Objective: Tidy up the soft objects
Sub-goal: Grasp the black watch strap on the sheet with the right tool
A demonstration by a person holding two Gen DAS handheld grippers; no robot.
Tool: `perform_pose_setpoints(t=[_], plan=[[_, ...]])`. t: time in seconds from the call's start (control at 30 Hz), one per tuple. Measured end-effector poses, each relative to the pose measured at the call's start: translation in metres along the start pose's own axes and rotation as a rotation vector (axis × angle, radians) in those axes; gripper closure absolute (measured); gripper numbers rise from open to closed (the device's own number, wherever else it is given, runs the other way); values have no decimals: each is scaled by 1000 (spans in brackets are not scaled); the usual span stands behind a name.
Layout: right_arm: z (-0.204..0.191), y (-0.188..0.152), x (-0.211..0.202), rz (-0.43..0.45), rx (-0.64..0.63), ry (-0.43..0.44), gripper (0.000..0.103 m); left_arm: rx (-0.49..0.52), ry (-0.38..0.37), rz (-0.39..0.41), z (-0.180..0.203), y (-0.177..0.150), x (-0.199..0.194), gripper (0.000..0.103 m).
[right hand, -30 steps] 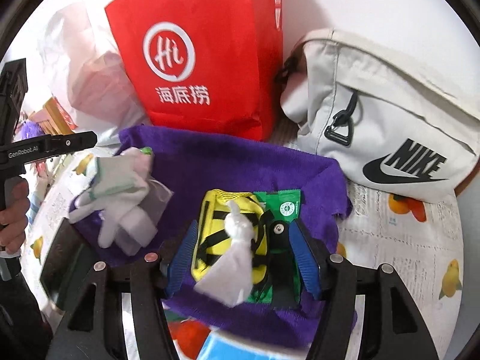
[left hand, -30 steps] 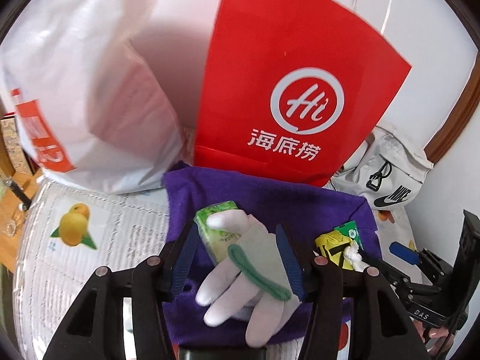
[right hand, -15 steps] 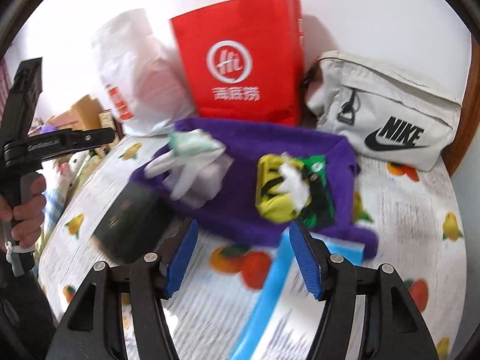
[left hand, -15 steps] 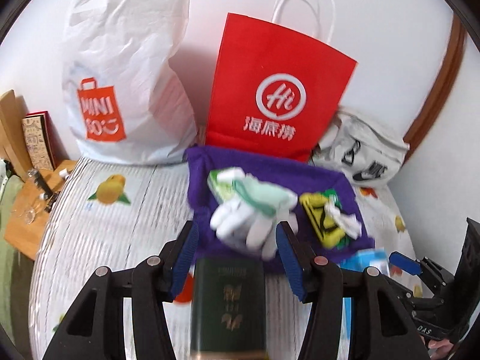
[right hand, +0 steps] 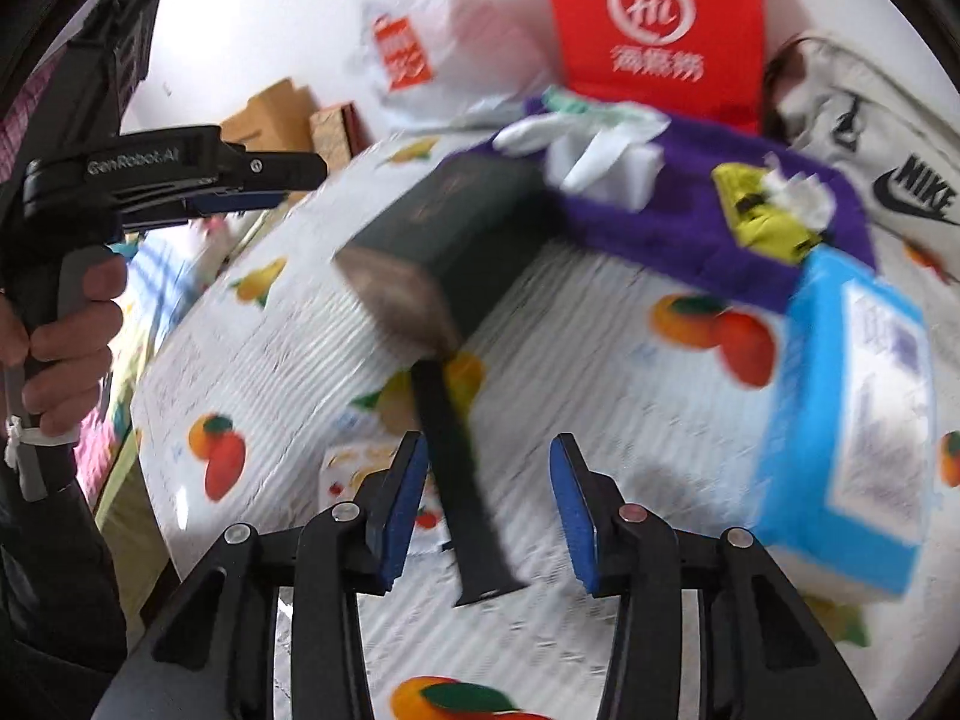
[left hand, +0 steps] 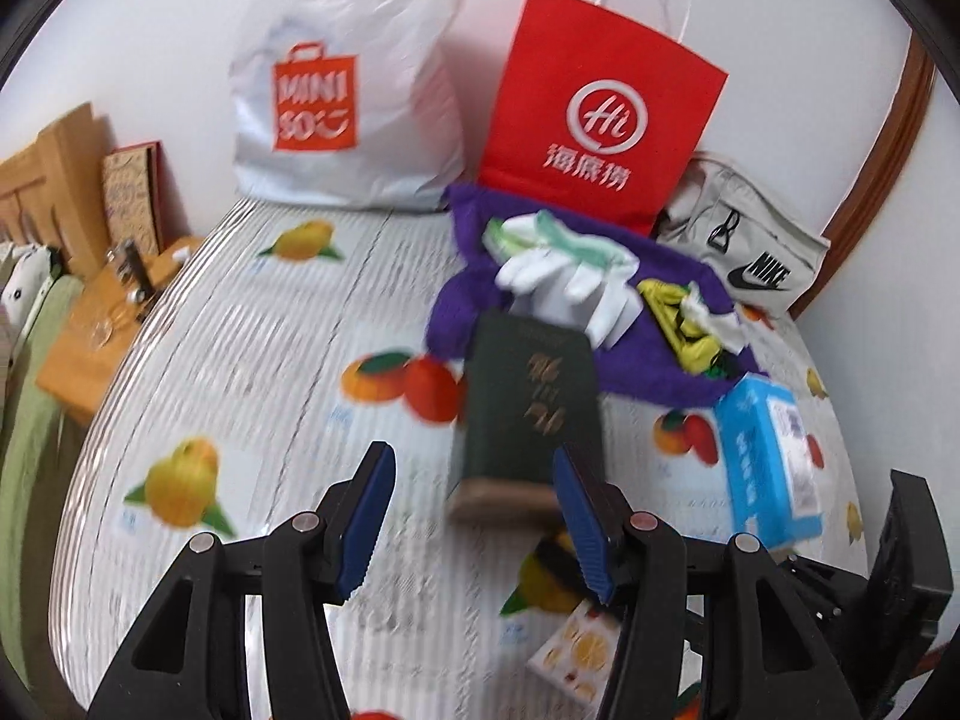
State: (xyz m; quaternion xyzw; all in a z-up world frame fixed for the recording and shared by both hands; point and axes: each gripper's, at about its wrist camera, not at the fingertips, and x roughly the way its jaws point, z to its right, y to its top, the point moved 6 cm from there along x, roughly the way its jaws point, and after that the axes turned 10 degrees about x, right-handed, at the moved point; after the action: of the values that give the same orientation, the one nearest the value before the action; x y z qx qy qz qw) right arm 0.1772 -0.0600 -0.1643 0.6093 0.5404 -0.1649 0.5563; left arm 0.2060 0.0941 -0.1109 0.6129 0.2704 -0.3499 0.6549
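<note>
A purple cloth (left hand: 654, 372) lies at the far side of the fruit-print table, below the red bag. On it rest white gloves with green cuffs (left hand: 570, 276) and a yellow-black soft item with a white tissue (left hand: 690, 324). The cloth (right hand: 678, 228), the gloves (right hand: 594, 150) and the yellow item (right hand: 768, 204) also show in the right wrist view. My left gripper (left hand: 474, 522) is open and empty, back over the table's near part. My right gripper (right hand: 489, 510) is open and empty above a black strap (right hand: 462, 480).
A dark green box (left hand: 531, 414) stands in front of the cloth. A blue tissue pack (left hand: 768, 456) lies to the right. A red paper bag (left hand: 600, 108), a white Miniso bag (left hand: 348, 84) and a Nike pouch (left hand: 744, 252) line the wall. A small fruit-print card (left hand: 576, 654) lies near.
Both grippers have pulled back from the purple cloth toward the table's near side. The left one let go of the gloves, which now lie on the cloth.
</note>
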Motion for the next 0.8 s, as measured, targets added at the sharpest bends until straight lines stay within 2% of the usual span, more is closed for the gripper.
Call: perform_pose_setpoints(t=[0.2, 0.4, 0.5, 0.7, 0.8], plan=[[-6, -11, 29, -55, -31, -34, 64, -27, 4, -8, -15, -34, -3, 50], [-14, -12, 38, -45, -81, -82, 63, -67, -28, -10, -27, -57, -2, 50], [-19, -10, 43, -40, -112, -97, 80, -92, -47, -12, -32, -63, 0, 50], [-17, -12, 38, -92, -105, -100, 80, -101, -68, -14, -37, -75, 1, 50], [-17, -14, 37, -72, -104, -99, 79, -111, -79, -16, -40, -80, 1, 50]])
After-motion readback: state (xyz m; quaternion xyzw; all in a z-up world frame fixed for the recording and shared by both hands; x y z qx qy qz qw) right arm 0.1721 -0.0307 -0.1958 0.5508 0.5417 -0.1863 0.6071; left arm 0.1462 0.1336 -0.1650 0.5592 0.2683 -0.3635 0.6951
